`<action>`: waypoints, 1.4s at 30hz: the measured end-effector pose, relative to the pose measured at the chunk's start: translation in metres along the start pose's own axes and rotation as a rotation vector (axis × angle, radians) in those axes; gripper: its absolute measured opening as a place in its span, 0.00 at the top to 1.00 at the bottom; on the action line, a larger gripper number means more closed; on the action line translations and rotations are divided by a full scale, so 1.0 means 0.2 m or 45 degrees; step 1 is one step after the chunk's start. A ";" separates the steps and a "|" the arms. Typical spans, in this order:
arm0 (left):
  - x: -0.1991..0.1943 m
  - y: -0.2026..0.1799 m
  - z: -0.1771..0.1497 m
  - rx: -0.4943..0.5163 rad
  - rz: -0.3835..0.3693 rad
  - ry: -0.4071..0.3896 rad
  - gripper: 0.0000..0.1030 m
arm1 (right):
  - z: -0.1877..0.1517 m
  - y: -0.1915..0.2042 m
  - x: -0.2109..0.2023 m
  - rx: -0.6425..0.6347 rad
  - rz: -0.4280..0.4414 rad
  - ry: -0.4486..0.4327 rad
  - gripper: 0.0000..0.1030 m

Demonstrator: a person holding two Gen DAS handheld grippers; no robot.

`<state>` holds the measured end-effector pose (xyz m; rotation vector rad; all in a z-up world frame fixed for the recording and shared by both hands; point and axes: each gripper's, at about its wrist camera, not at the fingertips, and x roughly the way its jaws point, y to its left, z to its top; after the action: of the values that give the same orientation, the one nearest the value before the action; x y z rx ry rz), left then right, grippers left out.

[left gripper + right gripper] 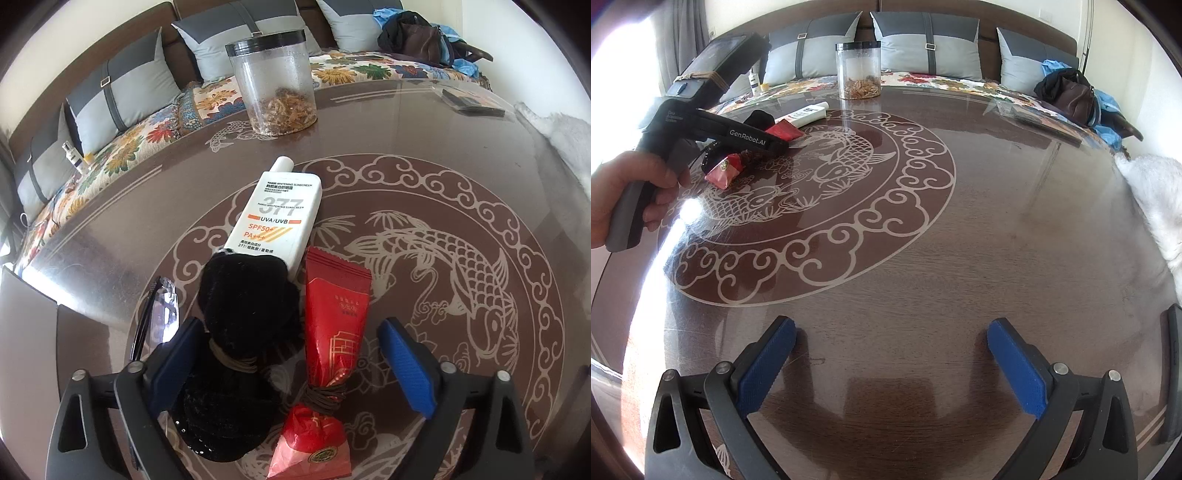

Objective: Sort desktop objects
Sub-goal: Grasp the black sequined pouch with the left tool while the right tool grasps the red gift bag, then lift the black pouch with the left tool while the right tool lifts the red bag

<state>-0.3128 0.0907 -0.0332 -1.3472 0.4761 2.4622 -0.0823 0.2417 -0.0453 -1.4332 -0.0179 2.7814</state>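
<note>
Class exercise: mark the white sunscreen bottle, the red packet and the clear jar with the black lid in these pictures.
sunscreen bottle [275,214]: left wrist view, on its printed front label.
red packet [334,317]: left wrist view, on its flat upper body.
clear jar [275,83]: left wrist view, on its frosted wall.

A home living room: a glass-topped table [960,221] with a carp pattern stands beside a sofa [155,144] with floral cover, grey cushions [929,48] and a handbag [1071,96].
</note>
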 end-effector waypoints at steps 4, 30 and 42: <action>-0.07 -0.05 -0.10 -0.021 0.000 -0.049 0.43 | 0.00 0.00 0.00 0.000 0.001 0.000 0.00; -0.73 0.05 -1.00 -0.451 0.076 -0.159 0.14 | 0.00 0.00 0.00 0.000 0.001 0.000 0.00; -0.77 0.12 -1.17 -0.502 0.007 -0.142 0.14 | 0.00 0.00 0.00 0.000 0.001 0.000 0.00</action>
<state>-0.0653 -0.0440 -0.0176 -1.3301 -0.0372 2.7144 -0.0819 0.2421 -0.0456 -1.4336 -0.0174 2.7825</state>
